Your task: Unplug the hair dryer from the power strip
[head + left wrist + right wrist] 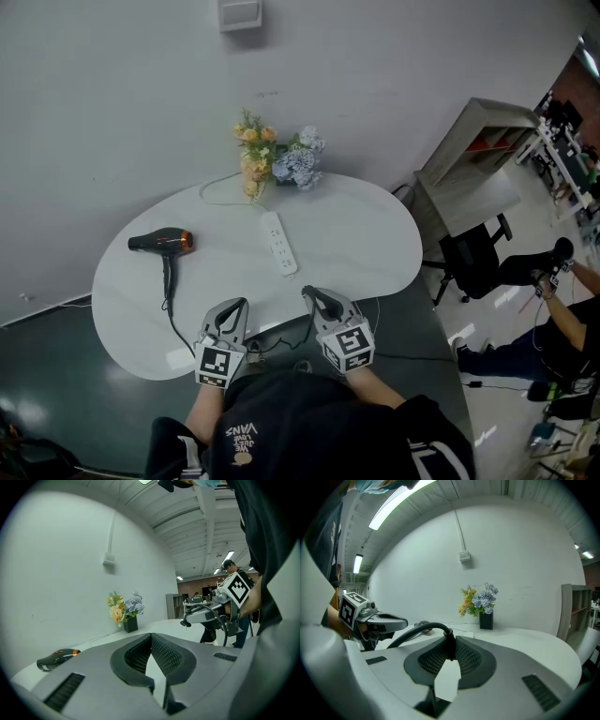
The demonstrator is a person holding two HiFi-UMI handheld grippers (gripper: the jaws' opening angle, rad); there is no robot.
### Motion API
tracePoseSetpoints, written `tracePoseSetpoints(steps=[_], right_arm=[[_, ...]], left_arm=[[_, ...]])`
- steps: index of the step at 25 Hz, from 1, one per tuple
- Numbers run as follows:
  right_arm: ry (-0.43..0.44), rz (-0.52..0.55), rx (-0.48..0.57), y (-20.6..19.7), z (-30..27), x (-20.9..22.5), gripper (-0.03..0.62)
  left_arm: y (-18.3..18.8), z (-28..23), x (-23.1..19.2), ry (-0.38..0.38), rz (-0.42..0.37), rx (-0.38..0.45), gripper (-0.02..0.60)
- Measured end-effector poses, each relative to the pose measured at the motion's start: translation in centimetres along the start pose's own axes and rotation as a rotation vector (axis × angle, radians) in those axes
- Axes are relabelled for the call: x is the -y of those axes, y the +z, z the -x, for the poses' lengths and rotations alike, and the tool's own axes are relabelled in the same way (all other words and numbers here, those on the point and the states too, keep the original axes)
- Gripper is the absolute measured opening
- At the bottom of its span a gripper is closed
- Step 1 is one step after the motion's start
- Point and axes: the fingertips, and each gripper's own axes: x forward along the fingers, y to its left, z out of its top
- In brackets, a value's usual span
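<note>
At 6 o'clock on the white rounded table (375,234), close to its near edge, the right gripper (451,644) has its jaws closed narrowly on the plug end of the hair dryer's black cord (417,632). The cord arcs away toward 9 o'clock. The left gripper (151,635) hovers just beside it, jaws fully together with nothing between them.

The hair dryer (161,242), black with an orange band at its rear, lies at 9 o'clock on the table. Its handle points to the near edge, and the cord runs from it toward the grippers. The white power strip (278,243) lies aslant at the table's middle, near the right gripper's tips but apart from them. Its thin white lead (220,190) loops toward 12 o'clock, where a dark vase of yellow and blue flowers (274,157) stands by the wall.

White lettering on the person's dark cap (281,422), seen upside down, reads VANS; the smaller line beside it is too small to read. A marker cube (217,364) printed with black-and-white squares sits on each gripper.

The wall (112,112) is plain white with a small box (239,14) mounted at 12 o'clock, and the floor (56,375) is dark. At 2 o'clock stands a grey shelf unit (473,155) with a black office chair (478,262) before it. At 4 o'clock another person (553,328) sits. A strip light (398,503) runs along the ceiling.
</note>
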Motion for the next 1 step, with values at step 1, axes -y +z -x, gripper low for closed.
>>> tracePoseSetpoints(steps=[1], right_arm=[[0.0, -0.001, -0.002, -0.03, -0.06, 0.0, 0.072]], left_arm=[[-0.06, -0.02, -0.05, -0.001, -0.002, -0.003, 0.018]])
